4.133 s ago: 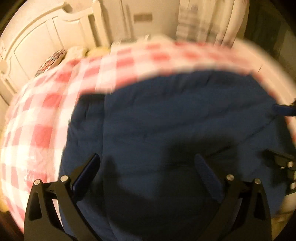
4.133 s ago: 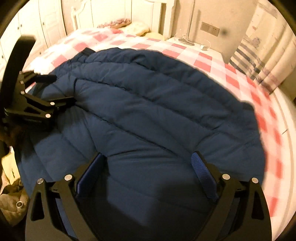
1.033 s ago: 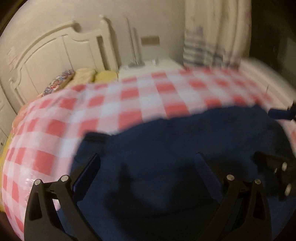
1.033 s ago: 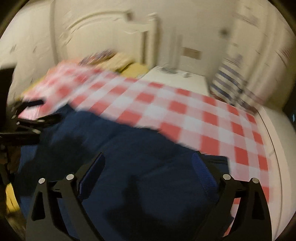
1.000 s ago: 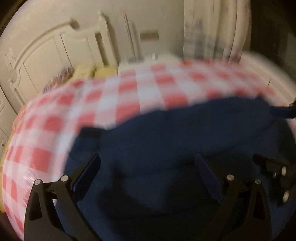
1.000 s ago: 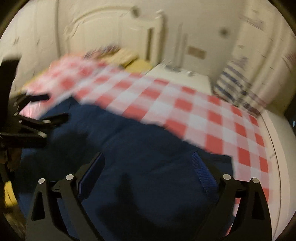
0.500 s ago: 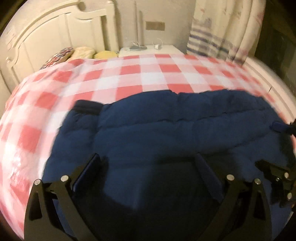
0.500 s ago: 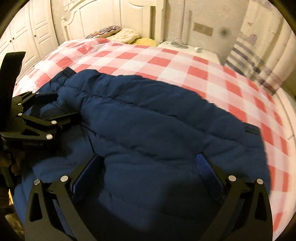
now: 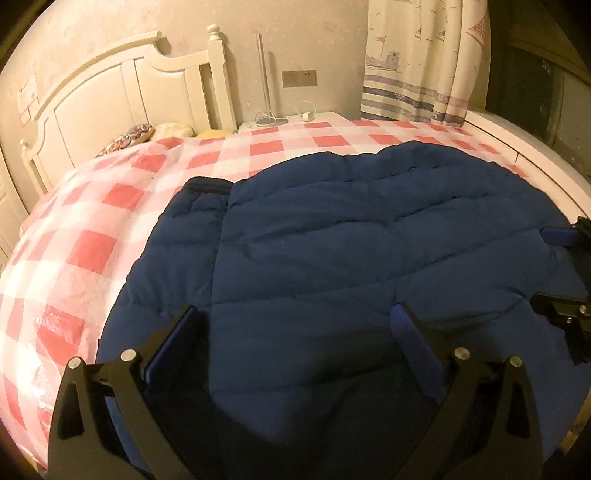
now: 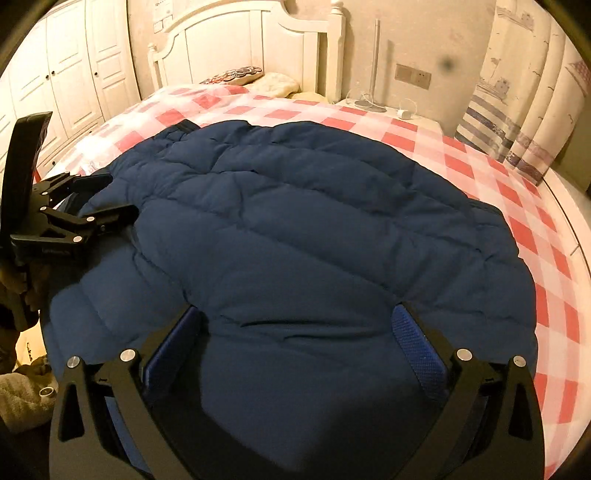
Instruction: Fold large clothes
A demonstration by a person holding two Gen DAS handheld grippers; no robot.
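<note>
Both our grippers, left gripper (image 9: pixel 295 317) and right gripper (image 10: pixel 295 317), hung spread wide, gripping nothing; the navy quilted down jacket (image 10: pixel 295 221) lay flat on the checked bedspread (image 9: pixel 92 251) just beneath them.

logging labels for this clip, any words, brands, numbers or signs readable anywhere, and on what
None can be read.
Left gripper: pale print on its black body, too small and blurred.
Paper on the wall above the headboard: marks too small to read.
Curtain: boat pictures only.

One blue quilted jacket (image 10: pixel 303 229) lies on one checked bed (image 10: pixel 498 192). Two grippers show, left (image 9: pixel 295 321) and right (image 10: pixel 299 321). Two pillows (image 10: pixel 258 79) sit at upper left.
</note>
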